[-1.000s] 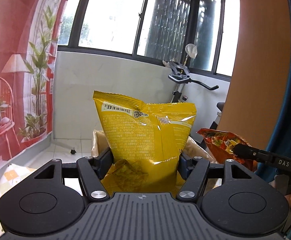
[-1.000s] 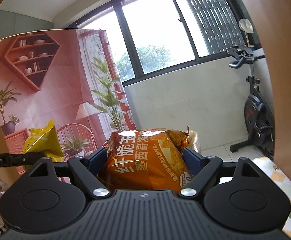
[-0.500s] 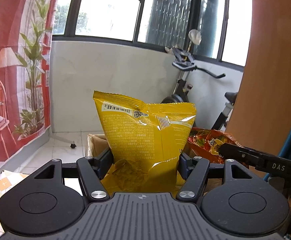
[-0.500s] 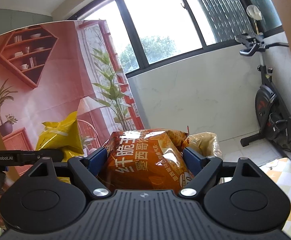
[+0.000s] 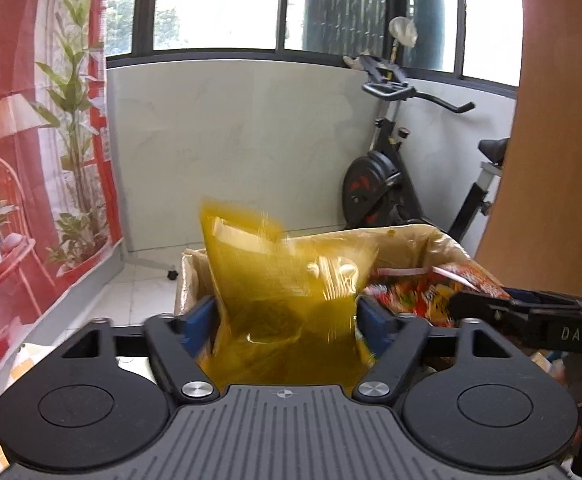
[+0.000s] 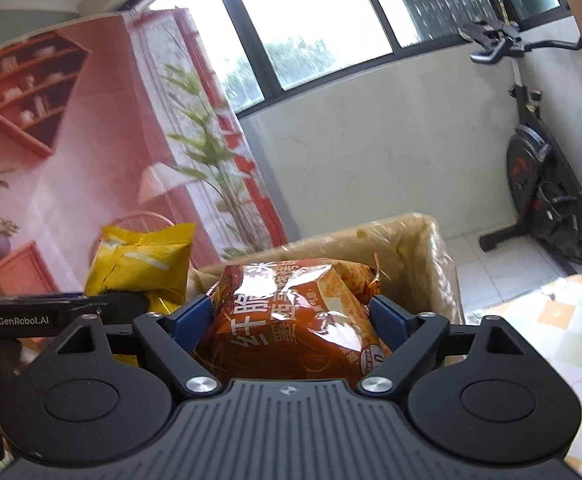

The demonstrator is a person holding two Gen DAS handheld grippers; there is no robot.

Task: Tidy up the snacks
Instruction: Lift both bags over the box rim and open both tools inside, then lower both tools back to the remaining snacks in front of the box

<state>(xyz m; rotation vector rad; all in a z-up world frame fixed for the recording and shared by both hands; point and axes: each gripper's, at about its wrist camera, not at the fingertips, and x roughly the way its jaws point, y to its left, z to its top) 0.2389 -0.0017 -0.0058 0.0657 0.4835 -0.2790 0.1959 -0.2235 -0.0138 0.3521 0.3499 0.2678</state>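
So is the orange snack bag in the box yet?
Not yet: the orange snack bag sits clamped in the right gripper, in front of the lined cardboard box.

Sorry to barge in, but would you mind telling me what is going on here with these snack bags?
A person is sorting snacks with two tools. The left hand-held gripper is shut on a yellow crinkly snack bag, which is blurred in the left wrist view. The right hand-held gripper is shut on an orange foil snack bag with white lettering. Both bags sit just above or in front of a cardboard box lined with clear plastic; neither is released yet.
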